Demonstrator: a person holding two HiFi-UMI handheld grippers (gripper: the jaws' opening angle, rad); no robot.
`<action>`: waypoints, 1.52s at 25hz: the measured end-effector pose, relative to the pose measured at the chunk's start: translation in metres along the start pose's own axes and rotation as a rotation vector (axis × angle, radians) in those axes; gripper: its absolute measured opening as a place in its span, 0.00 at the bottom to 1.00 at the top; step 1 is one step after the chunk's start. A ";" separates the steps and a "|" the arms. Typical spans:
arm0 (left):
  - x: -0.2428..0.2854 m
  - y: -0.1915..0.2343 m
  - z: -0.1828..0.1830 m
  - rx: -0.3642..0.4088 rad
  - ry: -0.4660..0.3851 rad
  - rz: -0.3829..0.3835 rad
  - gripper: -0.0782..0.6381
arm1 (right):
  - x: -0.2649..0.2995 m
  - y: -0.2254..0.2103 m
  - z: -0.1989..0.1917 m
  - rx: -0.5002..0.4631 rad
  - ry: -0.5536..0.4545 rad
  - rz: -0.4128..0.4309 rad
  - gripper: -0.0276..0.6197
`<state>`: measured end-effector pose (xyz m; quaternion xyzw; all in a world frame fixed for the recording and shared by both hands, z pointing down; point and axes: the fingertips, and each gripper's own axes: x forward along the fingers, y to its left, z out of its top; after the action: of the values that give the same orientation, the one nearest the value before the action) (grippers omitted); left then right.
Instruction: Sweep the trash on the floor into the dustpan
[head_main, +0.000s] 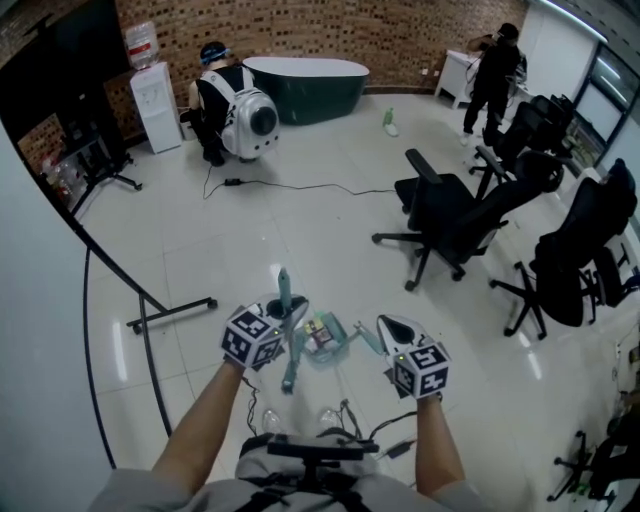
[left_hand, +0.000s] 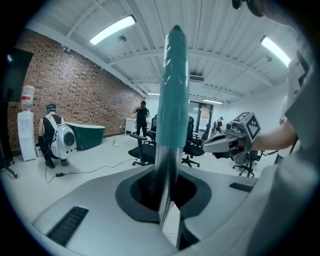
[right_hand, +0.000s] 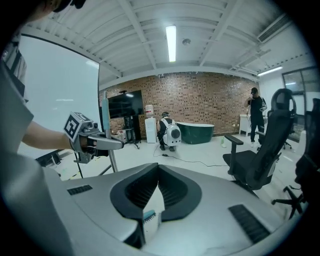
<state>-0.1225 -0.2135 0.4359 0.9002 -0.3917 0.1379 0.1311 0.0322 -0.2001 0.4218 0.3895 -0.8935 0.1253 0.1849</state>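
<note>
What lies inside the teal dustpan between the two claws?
Colourful trash lies in the dustpan. The left claw and its pole cover the left edge, so anything there is unseen.

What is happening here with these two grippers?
A person works with two handheld grippers. The left gripper is shut on an upright teal-handled pole. A teal dustpan with scraps in it shows low between the grippers. The right gripper is shut beside it; whether it grips anything is unclear.

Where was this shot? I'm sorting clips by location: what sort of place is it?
Probably an open-plan office or studio: black swivel office chairs, a water dispenser by the brick wall, and strip lights overhead.
</note>
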 end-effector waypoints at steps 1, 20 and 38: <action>0.004 0.001 -0.001 0.002 0.004 -0.009 0.14 | 0.001 -0.006 -0.003 -0.011 0.015 0.005 0.05; 0.133 -0.011 0.002 0.067 -0.040 0.001 0.14 | 0.046 -0.129 -0.032 -0.316 0.064 0.320 0.04; 0.196 -0.045 -0.034 0.066 -0.101 0.011 0.14 | 0.148 -0.050 -0.221 -0.595 0.270 1.086 0.54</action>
<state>0.0345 -0.3035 0.5302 0.9077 -0.3979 0.1058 0.0809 0.0274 -0.2481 0.6884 -0.2067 -0.9291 -0.0044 0.3065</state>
